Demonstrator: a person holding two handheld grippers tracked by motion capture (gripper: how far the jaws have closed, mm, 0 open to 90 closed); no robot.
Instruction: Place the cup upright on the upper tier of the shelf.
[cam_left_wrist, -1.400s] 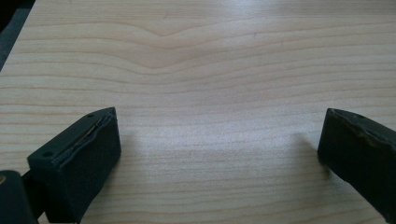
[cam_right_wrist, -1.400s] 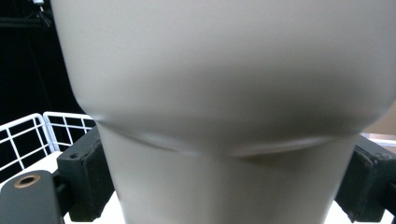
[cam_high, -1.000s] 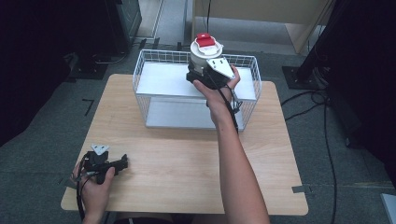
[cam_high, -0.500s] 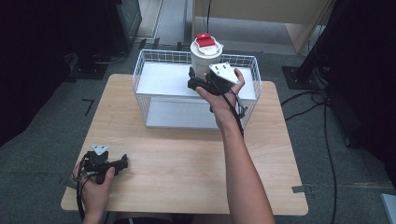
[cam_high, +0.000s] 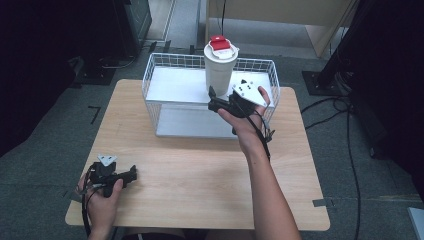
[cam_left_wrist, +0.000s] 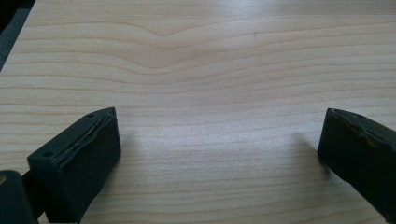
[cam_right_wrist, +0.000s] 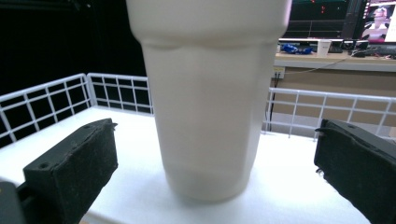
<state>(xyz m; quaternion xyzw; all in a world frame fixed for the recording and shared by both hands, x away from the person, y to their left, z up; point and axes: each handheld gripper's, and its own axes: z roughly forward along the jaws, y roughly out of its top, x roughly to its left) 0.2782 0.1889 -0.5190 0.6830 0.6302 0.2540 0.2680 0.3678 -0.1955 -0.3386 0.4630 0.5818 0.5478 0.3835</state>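
Cup: the white cup (cam_high: 220, 67) with a red lid stands upright inside the wire basket (cam_high: 150, 85).
Right gripper (cam_high: 216, 103): jaws wide, just beside the cup, not gripping.
Left gripper (cam_high: 129, 174): jaws wide, resting on the table (cam_high: 200, 170).
Left to do: likely close on the cup.

Wooden table (cam_high: 200, 170), white wire basket (cam_high: 165, 82) on it
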